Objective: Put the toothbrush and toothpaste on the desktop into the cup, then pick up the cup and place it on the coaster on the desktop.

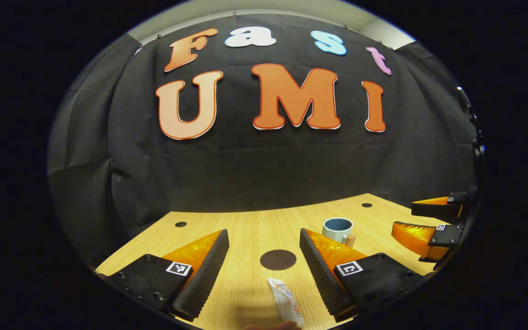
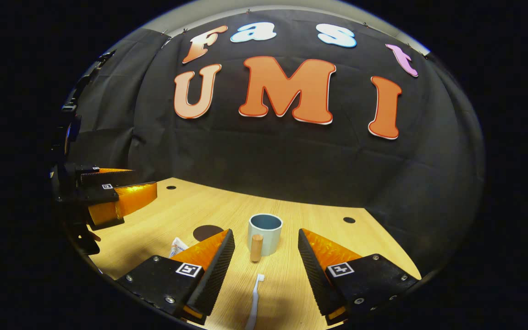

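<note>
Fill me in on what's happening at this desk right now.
A person holds a gripper in each hand above a wooden desk. Both are open and hold nothing. The left gripper hangs over the toothpaste, with the dark round coaster just beyond it. The right gripper is lined up with the toothbrush, which lies in front of the cup. The cup stands empty on the desk, not on the coaster.

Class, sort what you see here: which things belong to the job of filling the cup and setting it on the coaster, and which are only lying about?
Part of the job:
toothbrush
toothpaste
cup
coaster
left claw, open
right claw, open

Only lying about:
desktop with its round holes
black cloth wall
</note>
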`<state>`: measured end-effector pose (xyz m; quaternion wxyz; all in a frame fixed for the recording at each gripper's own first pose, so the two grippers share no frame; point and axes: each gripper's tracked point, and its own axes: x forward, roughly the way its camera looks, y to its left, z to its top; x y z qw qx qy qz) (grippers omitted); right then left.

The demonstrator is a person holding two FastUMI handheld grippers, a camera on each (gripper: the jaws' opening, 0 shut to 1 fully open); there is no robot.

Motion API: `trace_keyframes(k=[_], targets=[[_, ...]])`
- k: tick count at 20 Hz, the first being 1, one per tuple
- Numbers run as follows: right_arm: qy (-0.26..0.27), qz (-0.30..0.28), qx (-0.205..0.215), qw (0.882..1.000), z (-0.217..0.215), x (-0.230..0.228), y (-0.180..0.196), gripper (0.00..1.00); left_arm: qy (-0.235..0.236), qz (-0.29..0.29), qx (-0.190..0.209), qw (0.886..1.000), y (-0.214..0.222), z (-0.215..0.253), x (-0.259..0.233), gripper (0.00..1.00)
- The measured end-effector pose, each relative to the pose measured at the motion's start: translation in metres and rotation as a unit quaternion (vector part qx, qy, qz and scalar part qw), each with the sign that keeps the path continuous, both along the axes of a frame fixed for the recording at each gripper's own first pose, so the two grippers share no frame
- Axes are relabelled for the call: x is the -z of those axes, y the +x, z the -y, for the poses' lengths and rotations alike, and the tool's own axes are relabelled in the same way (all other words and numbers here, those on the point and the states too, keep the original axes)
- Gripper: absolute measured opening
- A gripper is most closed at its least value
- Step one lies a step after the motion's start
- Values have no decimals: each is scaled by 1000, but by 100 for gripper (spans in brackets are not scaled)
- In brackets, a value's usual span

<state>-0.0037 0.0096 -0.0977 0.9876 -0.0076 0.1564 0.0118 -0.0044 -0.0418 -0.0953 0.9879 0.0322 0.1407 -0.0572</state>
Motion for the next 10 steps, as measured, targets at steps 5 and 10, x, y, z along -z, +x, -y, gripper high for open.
trace_keyframes(k=[5,10], targets=[[10,-60,-1,998,-1,34,-1,84,6,-73,6,997,-4,6,44,98],[8,-117,7,993,1,68,-5,85,15,-140,1,990,-12,5,78,99]])
